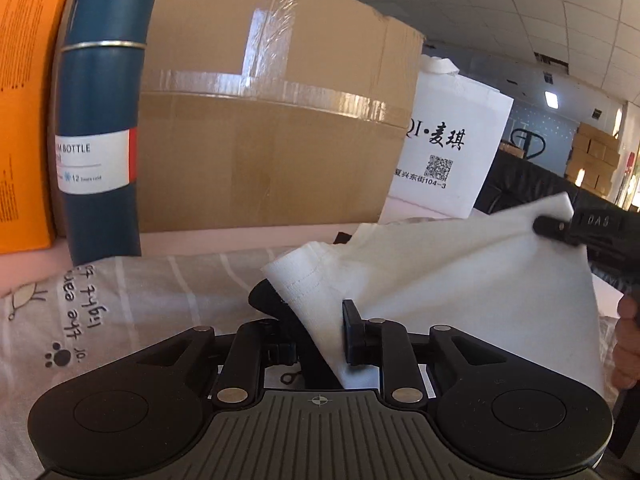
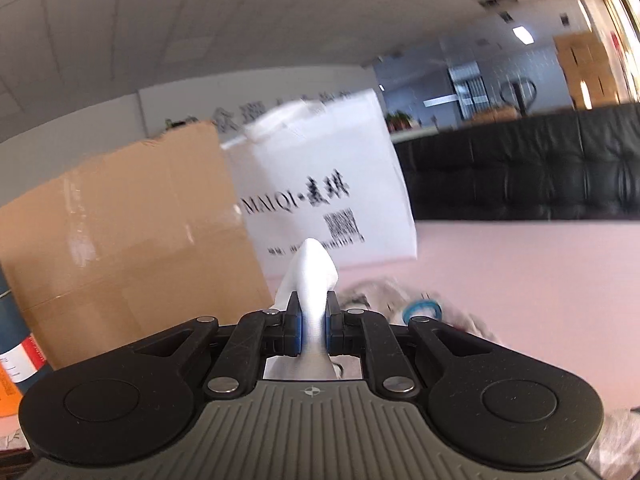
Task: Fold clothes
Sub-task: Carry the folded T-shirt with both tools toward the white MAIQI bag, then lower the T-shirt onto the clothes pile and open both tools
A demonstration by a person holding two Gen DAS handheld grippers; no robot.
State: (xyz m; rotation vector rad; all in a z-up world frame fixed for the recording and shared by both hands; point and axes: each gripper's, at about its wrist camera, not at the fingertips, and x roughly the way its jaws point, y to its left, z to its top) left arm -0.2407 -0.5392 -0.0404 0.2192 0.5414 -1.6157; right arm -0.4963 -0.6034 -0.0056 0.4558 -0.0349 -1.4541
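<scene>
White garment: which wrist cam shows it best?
Left wrist view. The white garment spreads across the frame there, hem stitching visible, held between the left tongs and the right tongs. The right wrist view shows only a bunched tip poking out of the shut right tongs, with some motion blur.

Office or stockroom by the look: grid ceiling panels, stacked cartons, taped cardboard box, black leather sofa
</scene>
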